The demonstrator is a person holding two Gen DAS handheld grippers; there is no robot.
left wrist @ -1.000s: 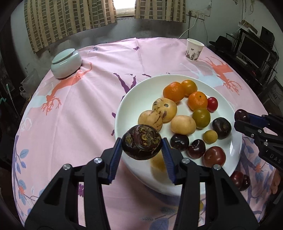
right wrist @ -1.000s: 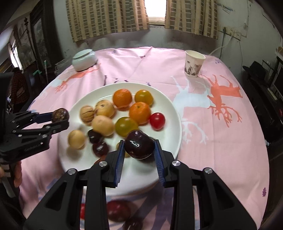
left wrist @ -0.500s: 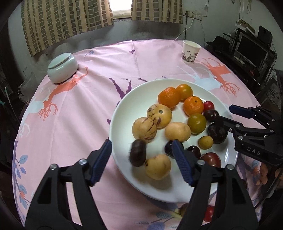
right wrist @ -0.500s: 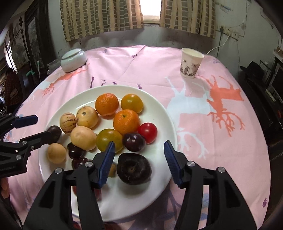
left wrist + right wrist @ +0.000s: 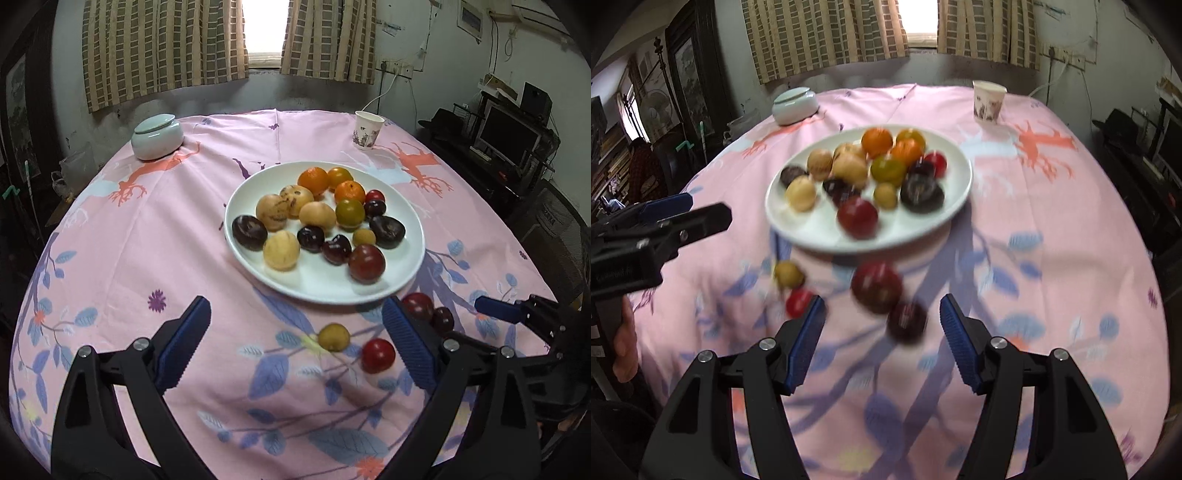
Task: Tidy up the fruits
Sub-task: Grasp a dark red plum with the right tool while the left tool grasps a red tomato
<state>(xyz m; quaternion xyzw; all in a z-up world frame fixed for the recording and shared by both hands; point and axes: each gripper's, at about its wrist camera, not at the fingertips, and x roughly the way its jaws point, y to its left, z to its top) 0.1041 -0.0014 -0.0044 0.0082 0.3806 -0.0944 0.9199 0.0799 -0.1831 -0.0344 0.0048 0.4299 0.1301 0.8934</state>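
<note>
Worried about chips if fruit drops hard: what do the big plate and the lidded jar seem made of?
The plate looks like glazed white ceramic: smooth, glossy rim with soft reflections. The lidded jar looks like pale celadon-glazed ceramic, with an even sheen, though glass or plastic can't be ruled out.

Bare pink cloth on the table (image 5: 147,240) lies open left of the white plate (image 5: 410,206) and in front of the left gripper (image 5: 295,339). Near the plate's front rim, a small yellow fruit (image 5: 334,336), a red tomato (image 5: 378,355) and two dark plums (image 5: 417,306) block the way. The lidded jar (image 5: 158,136) and paper cup (image 5: 367,130) stand far back.
</note>
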